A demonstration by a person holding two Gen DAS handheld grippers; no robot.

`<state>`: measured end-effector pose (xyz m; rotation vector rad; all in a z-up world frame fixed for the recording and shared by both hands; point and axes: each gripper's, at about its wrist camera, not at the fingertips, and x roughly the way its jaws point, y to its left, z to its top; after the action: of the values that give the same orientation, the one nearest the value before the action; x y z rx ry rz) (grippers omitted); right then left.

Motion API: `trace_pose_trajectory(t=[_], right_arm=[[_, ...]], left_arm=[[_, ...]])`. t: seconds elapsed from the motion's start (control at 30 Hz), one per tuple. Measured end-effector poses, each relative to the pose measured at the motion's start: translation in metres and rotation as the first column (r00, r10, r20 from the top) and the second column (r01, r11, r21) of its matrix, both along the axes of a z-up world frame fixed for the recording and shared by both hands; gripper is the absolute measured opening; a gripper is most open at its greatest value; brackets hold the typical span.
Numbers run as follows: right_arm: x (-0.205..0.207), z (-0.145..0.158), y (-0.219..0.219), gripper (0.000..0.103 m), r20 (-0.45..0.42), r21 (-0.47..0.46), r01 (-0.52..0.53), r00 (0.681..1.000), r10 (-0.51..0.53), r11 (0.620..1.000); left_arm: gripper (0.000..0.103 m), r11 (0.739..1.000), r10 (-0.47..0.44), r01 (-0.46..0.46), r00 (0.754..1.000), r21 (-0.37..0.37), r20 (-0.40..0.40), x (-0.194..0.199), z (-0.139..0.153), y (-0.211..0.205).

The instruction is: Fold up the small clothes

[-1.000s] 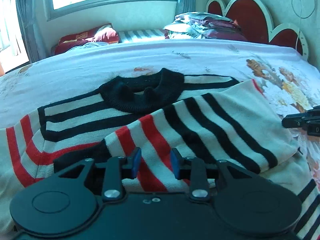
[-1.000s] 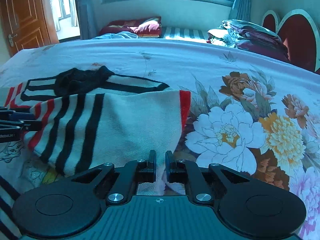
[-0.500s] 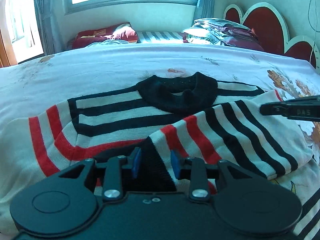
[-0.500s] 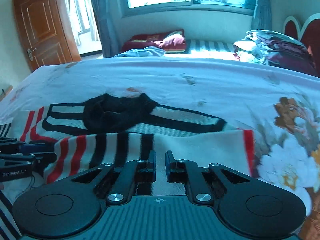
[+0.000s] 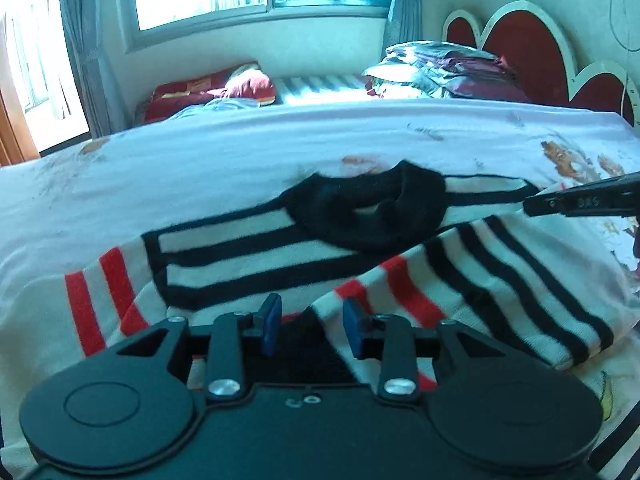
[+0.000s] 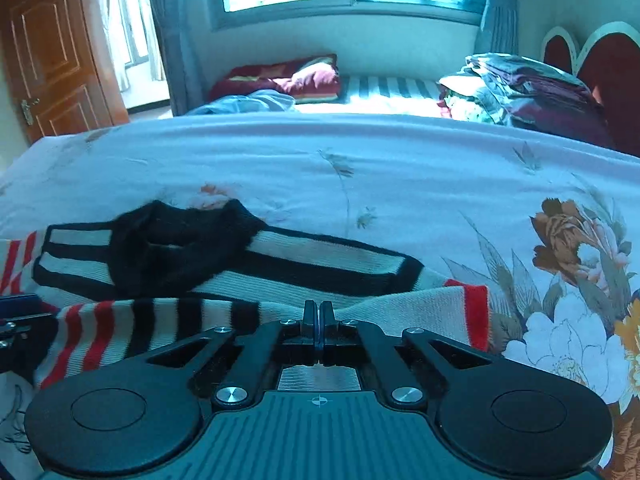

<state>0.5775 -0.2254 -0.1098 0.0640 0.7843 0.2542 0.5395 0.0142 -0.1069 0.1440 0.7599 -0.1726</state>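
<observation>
Fingers of the right gripper (image 6: 319,320) are pressed together at lower centre of the right wrist view, tips right at the folded sleeve's edge; whether a thin layer of cloth is pinched between them I cannot tell, no fabric shows in the seam. Left gripper (image 5: 312,330) has its blue-padded fingers (image 5: 271,322) apart and opening, low centre of the left wrist view, with the sleeve's dark cuff end sitting in the gap; pads don't look pressed on it. Striped sweater (image 5: 248,248) lies flat on the bed (image 5: 240,160), black collar (image 5: 368,216) toward frame centre, white body with black and red stripes. One sleeve (image 5: 500,280) is already laid across the chest, running from lower centre to the right edge of the left view; other sleeve spreads out to the left. Right gripper also shows as a dark bar at right edge of the left view (image 5: 580,202). Handling guess: knit is soft, light, floppy, no stiffness, will sag and drag if lifted by one point; grippy not slippery. Best holds look like the cuff, the hem corners or the shoulder seam, pinching both layers at an edge, two points at once so the fold stays straight. Folded bedding stack (image 6: 520,88) and red pillow (image 6: 280,78) sit far back, well apart.
</observation>
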Motion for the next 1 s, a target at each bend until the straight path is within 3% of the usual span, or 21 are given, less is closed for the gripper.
trace_pose_trajectory(t=[0.1, 0.13, 0.17, 0.27, 0.33, 0.43, 0.57, 0.77, 0.9, 1.0], right_arm=[[-0.008, -0.002, 0.021, 0.000, -0.010, 0.021, -0.063, 0.998, 0.064, 0.998], [-0.007, -0.008, 0.027, 0.000, -0.038, -0.004, -0.079, 0.996, 0.079, 0.997], [-0.006, -0.018, 0.035, 0.000, -0.063, -0.034, -0.085, 0.995, 0.083, 0.996], [-0.017, -0.010, 0.034, 0.000, -0.040, -0.029, -0.079, 0.996, 0.078, 0.996], [-0.031, 0.001, 0.028, 0.000, -0.002, -0.019, -0.083, 0.997, 0.083, 0.996], [-0.057, 0.010, 0.022, 0.000, 0.001, 0.033, -0.096, 0.995, 0.096, 0.995], [-0.081, -0.013, 0.030, 0.000, -0.080, -0.018, -0.118, 0.990, 0.116, 0.993], [-0.111, 0.002, -0.003, 0.000, -0.026, 0.030, -0.052, 0.998, 0.053, 0.998], [-0.121, -0.014, -0.025, 0.000, -0.094, -0.075, -0.018, 0.996, 0.011, 0.997], [-0.119, -0.009, -0.038, 0.000, -0.107, -0.023, -0.011, 0.994, 0.009, 1.000]], left_arm=[[0.035, 1.000, 0.020, -0.020, 0.998, 0.009, -0.055, 0.018, -0.006, -0.021], [0.035, 0.999, 0.041, -0.040, 0.992, 0.014, -0.116, 0.027, -0.014, -0.025], [0.037, 0.998, 0.056, -0.056, 0.990, 0.001, -0.129, 0.031, -0.020, -0.024], [0.033, 0.997, 0.069, -0.073, 0.992, -0.034, -0.104, 0.023, -0.009, -0.019], [0.035, 0.996, 0.049, -0.053, 0.998, -0.072, -0.050, 0.005, 0.003, -0.015], [0.037, 0.991, 0.012, -0.016, 0.999, -0.131, -0.033, -0.023, 0.007, -0.017], [0.040, 0.998, 0.011, -0.019, 0.992, -0.068, -0.125, -0.034, -0.021, -0.030], [0.039, 0.996, 0.074, -0.076, 0.996, -0.054, -0.041, -0.053, -0.007, -0.018], [0.045, 0.997, 0.082, -0.082, 0.994, -0.002, -0.070, -0.056, -0.020, -0.011], [0.045, 0.992, 0.125, -0.126, 0.986, -0.004, -0.107, -0.052, -0.012, -0.013]])
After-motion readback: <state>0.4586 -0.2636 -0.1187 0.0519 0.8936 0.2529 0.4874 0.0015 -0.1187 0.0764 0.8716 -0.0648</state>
